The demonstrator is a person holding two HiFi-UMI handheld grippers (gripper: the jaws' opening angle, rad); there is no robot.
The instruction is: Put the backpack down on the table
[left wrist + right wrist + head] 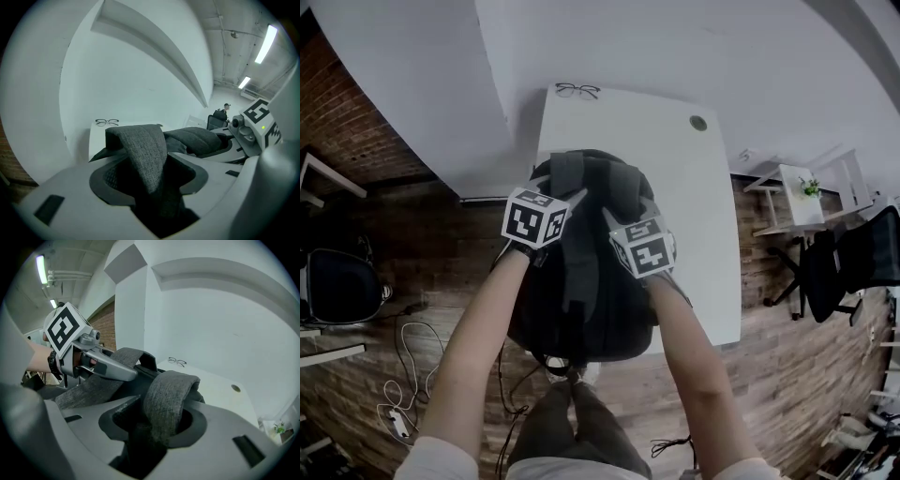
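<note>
A: Where's the backpack [581,281]?

B: At the six-o'clock end of the white bench [694,206], overlapping its edge; glasses [577,90] lie at twelve.

A: And the jaws?

B: The left gripper [152,171] has its jaws apart, a grey shoulder strap [140,150] draped loose between them; the right gripper [161,416] likewise, slack round the other strap [171,387].

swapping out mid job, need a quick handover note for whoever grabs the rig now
Left gripper: open, one shoulder strap loose between its jaws.
Right gripper: open, the other strap between its jaws.
Backpack lies on the table's near end; glasses at the far end.
Done: backpack looks set down.
To do: pull both grippers clear of the straps.
</note>
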